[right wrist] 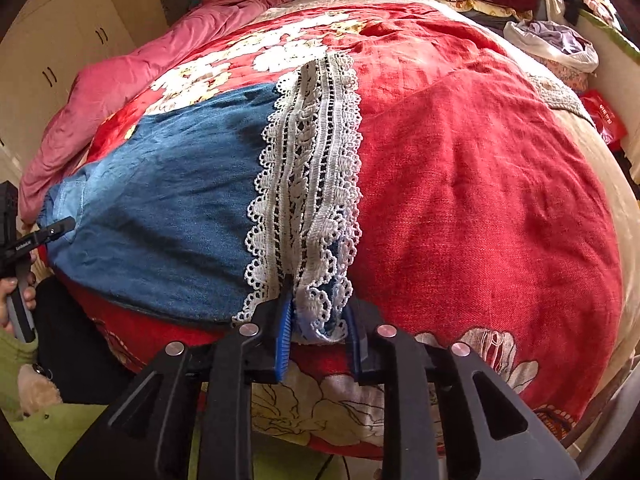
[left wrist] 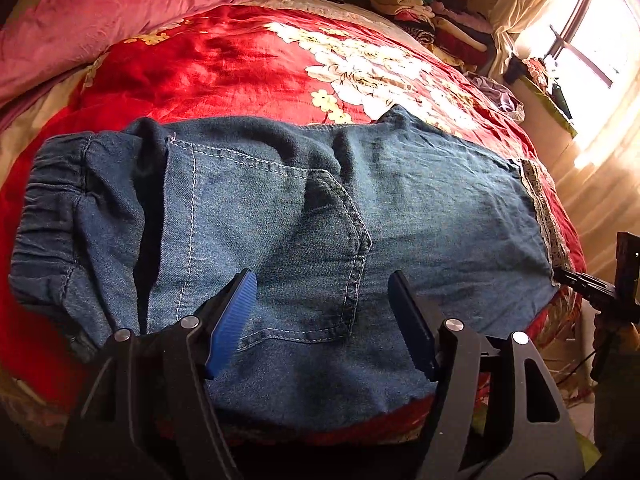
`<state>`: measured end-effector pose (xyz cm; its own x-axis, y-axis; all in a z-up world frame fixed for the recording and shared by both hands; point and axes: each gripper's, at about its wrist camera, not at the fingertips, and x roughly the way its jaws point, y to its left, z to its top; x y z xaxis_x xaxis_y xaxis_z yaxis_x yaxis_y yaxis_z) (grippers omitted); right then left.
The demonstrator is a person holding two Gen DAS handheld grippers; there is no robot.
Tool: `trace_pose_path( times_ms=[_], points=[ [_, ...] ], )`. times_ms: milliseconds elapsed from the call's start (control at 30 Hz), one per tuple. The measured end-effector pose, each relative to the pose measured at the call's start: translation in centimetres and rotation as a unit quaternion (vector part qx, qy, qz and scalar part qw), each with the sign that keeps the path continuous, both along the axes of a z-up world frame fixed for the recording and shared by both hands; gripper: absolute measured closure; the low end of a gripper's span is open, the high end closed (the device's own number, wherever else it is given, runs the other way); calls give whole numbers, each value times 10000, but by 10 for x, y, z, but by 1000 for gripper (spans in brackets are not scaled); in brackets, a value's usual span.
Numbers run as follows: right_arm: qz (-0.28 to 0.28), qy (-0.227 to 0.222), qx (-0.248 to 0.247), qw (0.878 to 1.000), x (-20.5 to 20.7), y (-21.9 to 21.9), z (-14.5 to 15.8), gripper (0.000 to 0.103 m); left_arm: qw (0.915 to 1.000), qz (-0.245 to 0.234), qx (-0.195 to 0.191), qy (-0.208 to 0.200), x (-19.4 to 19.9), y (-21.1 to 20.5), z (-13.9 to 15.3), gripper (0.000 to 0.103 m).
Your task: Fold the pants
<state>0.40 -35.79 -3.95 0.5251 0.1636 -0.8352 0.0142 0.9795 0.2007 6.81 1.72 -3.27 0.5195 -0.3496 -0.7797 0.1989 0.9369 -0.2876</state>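
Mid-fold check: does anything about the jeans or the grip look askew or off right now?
Mostly tidy. The blue denim pants lie fairly flat on the red floral bedspread, but the elastic waistband is bunched with a dark fold beside it. The right gripper pinches only the white lace hem; the left gripper hovers open.

A home bedroom: a bed (left wrist: 240,64) under a red floral blanket, piled clothes (left wrist: 432,20), wardrobe doors (right wrist: 60,52).

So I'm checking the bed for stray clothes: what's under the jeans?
Under the jeans only the red floral bedspread shows, all around their edges. Whatever lies directly beneath the denim is covered and cannot be seen.
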Motion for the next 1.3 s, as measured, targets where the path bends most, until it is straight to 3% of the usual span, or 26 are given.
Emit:
trace_pose_path(
  times_ms=[100,233,333,367,467,600,667,767,867,1100,1233,1300],
  points=[
    [-137,-164,12,9998,-5,-9,17,62,9999,-12,66,-126,-6,-3,6,42],
    [-232,-789,-248,9963,-13,-9,54,59,9990,-4,144,-433,-17,-7,25,35],
    [148,-1203,-449,9916,-6,16,72,57,9979,-148,162,-610,-14,-19,40,33],
    [359,-1306,-442,9898,-1,30,74,49,9974,-209,221,-655,-10,-25,44,31],
    [1029,-1222,-318,9866,22,76,62,47,9965,-372,424,-624,7,-50,47,30],
    [1629,-1029,-556,9797,51,126,37,48,9928,-645,835,-565,26,-85,31,29],
    [1752,-919,-620,9783,62,137,25,48,9883,-749,1192,-585,32,-99,19,26],
    [1497,-524,-851,9837,73,128,1,48,9791,-757,1802,-558,35,-102,3,24],
    [1259,-485,-835,9873,67,108,-5,48,9845,-614,1589,-426,37,-84,-4,18],
    [776,-404,-621,9942,57,72,-3,48,9956,-308,848,-253,39,-49,-2,18],
    [741,-408,-684,9941,58,77,-3,47,9962,-246,785,-289,37,-47,-1,18],
    [688,-521,-471,9952,55,73,3,46,9958,-174,833,-339,32,-48,3,18]
  ],
)
